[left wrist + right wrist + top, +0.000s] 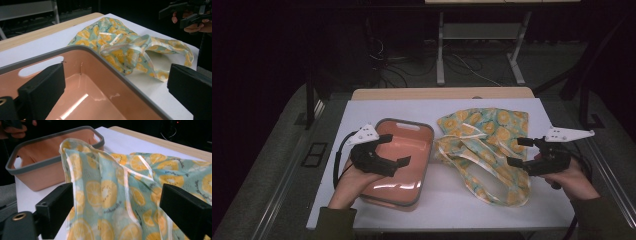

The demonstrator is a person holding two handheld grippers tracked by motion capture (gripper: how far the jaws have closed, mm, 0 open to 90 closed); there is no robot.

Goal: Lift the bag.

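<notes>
Cloth: the fruit-print apron (484,145) lies crumpled near the table's (532,210) right edge; soft, light, best pinched at a fold.
Bin: the pink bin (424,155) sits left.
Grippers: left gripper (394,149) and right gripper (521,151) gape wide, empty.

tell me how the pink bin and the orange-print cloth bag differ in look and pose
The pink bin is rigid, plain salmon with a grey rim, and stands upright and empty; the cloth bag is soft, teal with an orange-slice print, and lies crumpled flat with its straps loose. The left gripper hovers open over the bin, the right gripper open beside the bag. Both rest on the white table.
</notes>
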